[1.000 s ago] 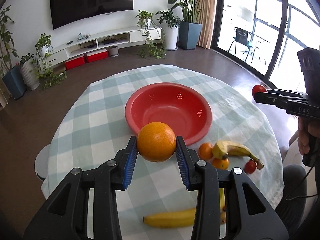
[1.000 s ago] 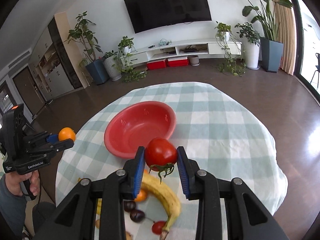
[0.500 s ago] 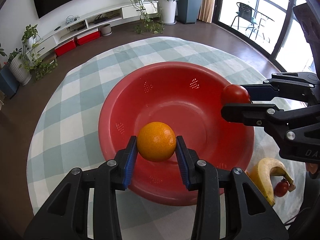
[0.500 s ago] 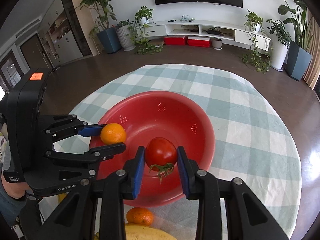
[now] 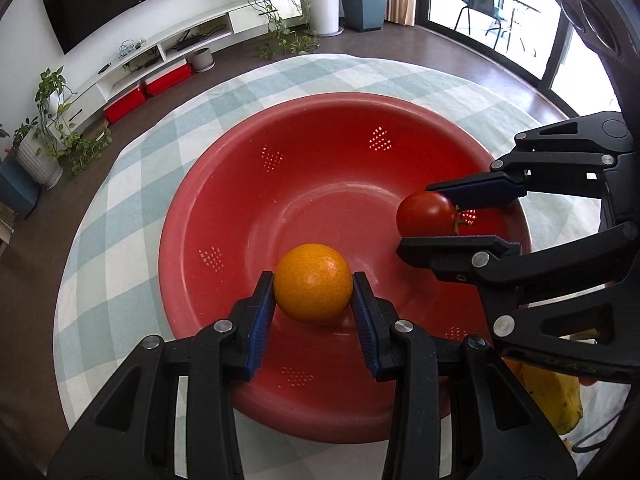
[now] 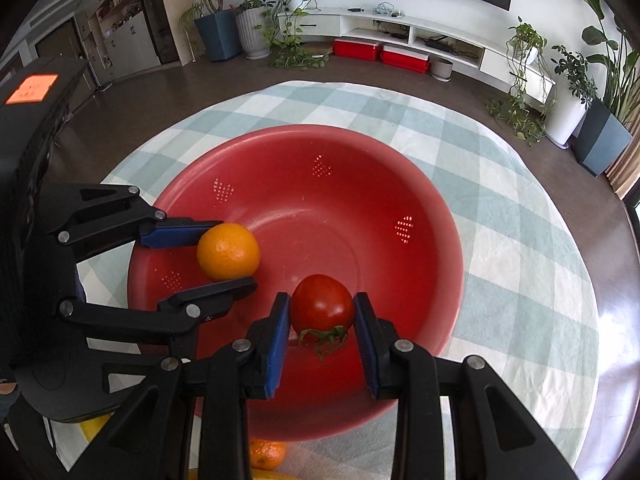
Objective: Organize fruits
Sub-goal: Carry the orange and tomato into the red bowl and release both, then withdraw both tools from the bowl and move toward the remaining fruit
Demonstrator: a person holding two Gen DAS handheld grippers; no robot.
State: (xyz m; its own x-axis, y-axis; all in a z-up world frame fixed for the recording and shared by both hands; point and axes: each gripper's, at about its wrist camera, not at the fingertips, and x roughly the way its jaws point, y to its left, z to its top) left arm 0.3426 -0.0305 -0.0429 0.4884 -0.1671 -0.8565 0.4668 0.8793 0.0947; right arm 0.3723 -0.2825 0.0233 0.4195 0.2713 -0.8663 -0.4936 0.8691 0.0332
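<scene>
Trouble here would mostly come from the two pairs of tongs sitting so close together over the round red plastic colander bowl. The left gripper is pinching a round orange citrus fruit between its blue pads, and the right gripper is clamped on a shiny red tomato with a green stem. Both fruits hang above the bowl's floor, not resting on it as far as the pictures tell.

If both get let go at once, the fruits could roll into each other on that sloped red wall, and the tomato looks like the softer one, so it'd probably take the bruise. A drop from too high could also split it. The other risk is the black finger frames knocking together, since the right tongs reach in just beside the left tongs' tips.

The left wrist view catches a yellow banana past the right tongs, outside the bowl rim, which the other view doesn't clearly show. The right wrist view shows a small orange mandarin on the green-and-white checked tablecloth right below its own tongs, plus the tomato's stem pointing back toward the camera, hidden from the left side.
</scene>
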